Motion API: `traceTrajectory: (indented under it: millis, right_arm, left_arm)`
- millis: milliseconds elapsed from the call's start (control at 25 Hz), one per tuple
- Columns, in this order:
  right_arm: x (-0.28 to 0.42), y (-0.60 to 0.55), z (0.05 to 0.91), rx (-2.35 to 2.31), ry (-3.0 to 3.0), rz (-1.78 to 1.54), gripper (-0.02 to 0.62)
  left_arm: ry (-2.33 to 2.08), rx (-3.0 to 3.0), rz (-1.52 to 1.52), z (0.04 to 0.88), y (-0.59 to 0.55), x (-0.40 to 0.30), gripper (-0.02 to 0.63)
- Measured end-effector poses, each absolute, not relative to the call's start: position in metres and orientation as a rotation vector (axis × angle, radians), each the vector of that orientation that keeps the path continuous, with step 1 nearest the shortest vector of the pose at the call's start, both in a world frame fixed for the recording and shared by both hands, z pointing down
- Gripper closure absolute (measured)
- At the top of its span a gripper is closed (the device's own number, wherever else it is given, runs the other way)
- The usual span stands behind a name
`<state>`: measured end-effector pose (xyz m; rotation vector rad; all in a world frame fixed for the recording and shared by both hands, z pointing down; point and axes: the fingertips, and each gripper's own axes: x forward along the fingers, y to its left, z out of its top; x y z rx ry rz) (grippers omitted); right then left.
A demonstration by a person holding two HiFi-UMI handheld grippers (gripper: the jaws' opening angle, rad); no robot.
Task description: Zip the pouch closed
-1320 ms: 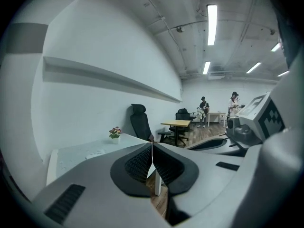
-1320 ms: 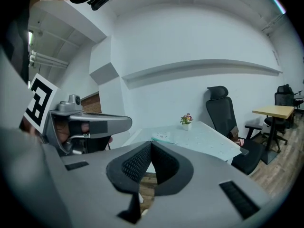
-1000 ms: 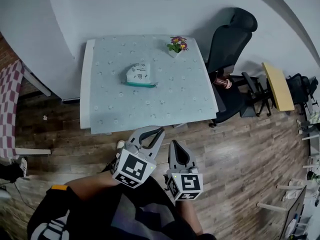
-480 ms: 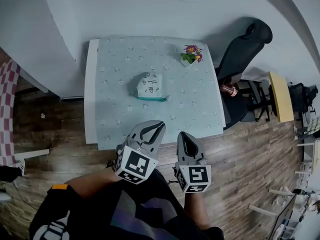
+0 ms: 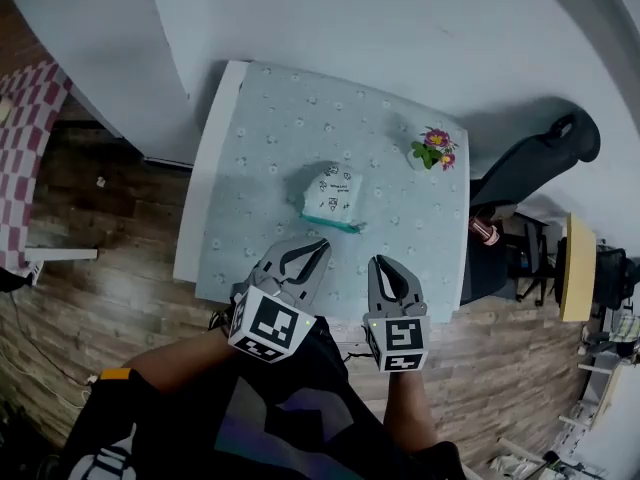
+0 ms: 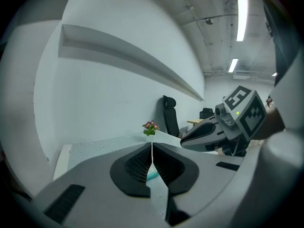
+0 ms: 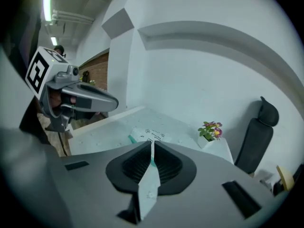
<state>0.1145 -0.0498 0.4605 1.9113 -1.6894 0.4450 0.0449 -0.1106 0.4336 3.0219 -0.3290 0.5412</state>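
Note:
A white pouch (image 5: pixel 332 196) with dark print and a teal zipper edge lies near the middle of the pale patterned table (image 5: pixel 260 148). In the right gripper view the pouch (image 7: pixel 147 136) shows just beyond the jaws. My left gripper (image 5: pixel 315 245) hovers over the table's near edge, short of the pouch, shut with nothing in it. Beside it to the right, my right gripper (image 5: pixel 384 266) is also shut and empty. In the left gripper view the left gripper (image 6: pixel 152 144) has only a sliver of teal showing behind its closed jaws.
A small pot of pink and purple flowers (image 5: pixel 433 151) stands at the table's far right corner. A black office chair (image 5: pixel 535 168) is to the right of the table. A white wall (image 5: pixel 400 38) runs behind it. Wooden floor (image 5: pixel 110 228) lies to the left.
Both grippers came forward from above the floor to the table's near edge, closer to the pouch. The head view swung, so the table now sits tilted and nearer.

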Motion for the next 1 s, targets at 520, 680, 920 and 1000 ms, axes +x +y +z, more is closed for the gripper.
traceTrajectory:
  millis: [520, 680, 920, 1000]
  right_arm:
    - [0.165, -0.082, 0.537, 1.155, -1.975, 0.209, 0.517]
    - [0.161, -0.074, 0.567, 0.917, -2.002, 0.124, 0.497]
    - [0.161, -0.07, 0.605, 0.722, -1.984, 0.051, 0.479]
    - [0.162, -0.07, 0.612, 0.693, -1.98, 0.047, 0.476]
  left_arm:
    - [-0.86, 2.788, 0.676, 0.501, -0.124, 0.096, 0.592]
    - [-0.922, 2.728, 0.731, 0.528, -0.117, 0.102, 0.592]
    - [-0.929, 2.677, 0.797, 0.556, -0.103, 0.107, 0.592]
    - [-0.938, 2.665, 0.818, 0.563, -0.102, 0.107, 0.592]
